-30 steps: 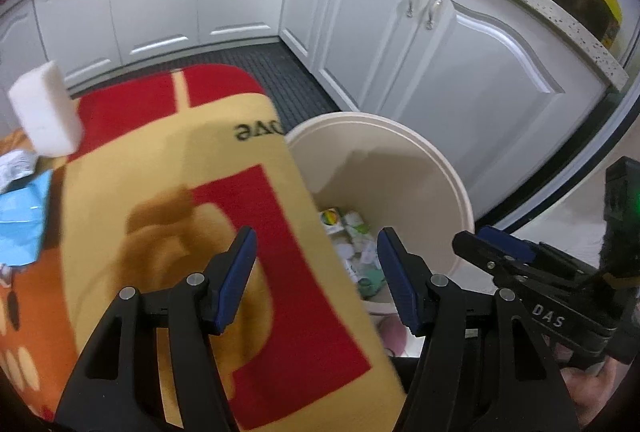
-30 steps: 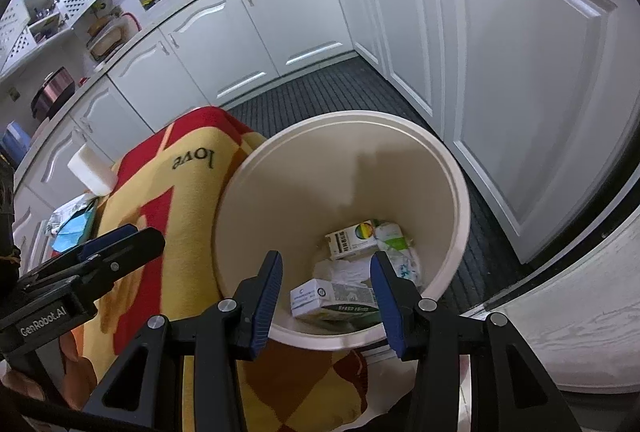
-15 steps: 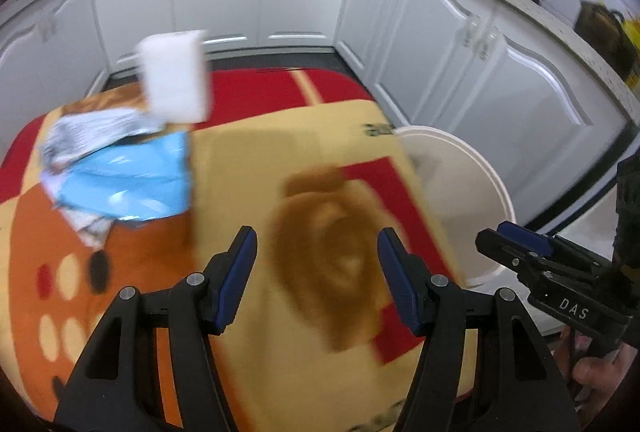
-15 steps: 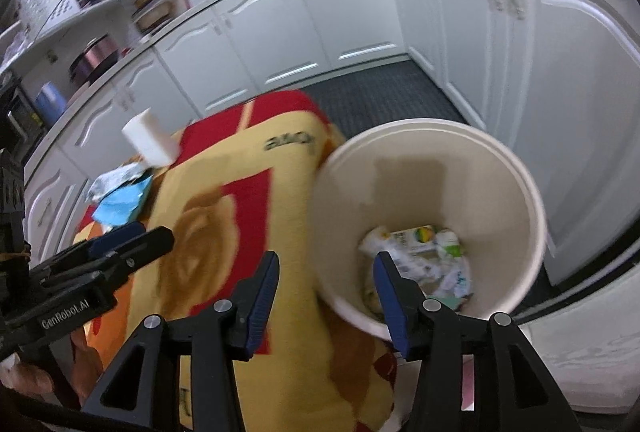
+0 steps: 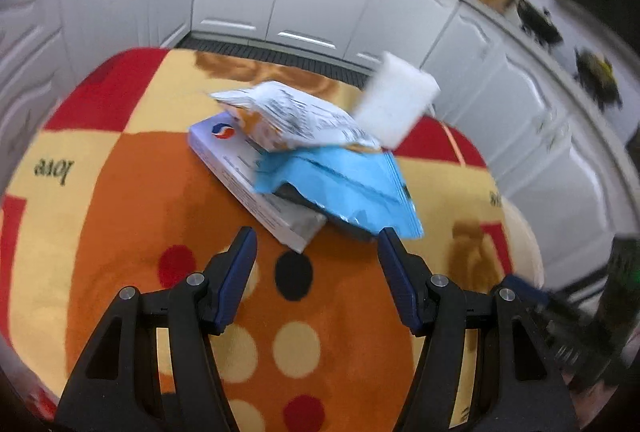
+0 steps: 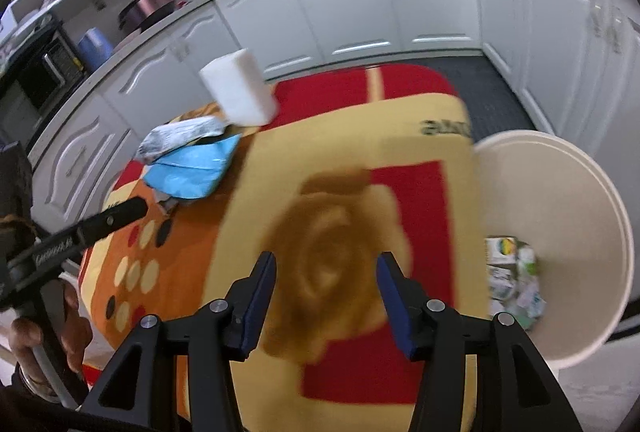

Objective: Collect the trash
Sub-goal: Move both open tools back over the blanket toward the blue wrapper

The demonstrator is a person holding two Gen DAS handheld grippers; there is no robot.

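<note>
Left wrist: open left tool (image 5: 313, 246) near box (image 5: 256, 187) corner, clear mat (image 5: 132, 199) leftward.

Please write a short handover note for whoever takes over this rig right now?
Left gripper: open, empty, aimed at the pile.
Right gripper: open, empty, jaws just been opening, over the patterned table cover.
Round cream plastic bin: beside the table, several cartons inside.
Left: flat white cardboard box, on it a crumpled blue foil bag and white printed wrapper; white foam block behind.
</note>
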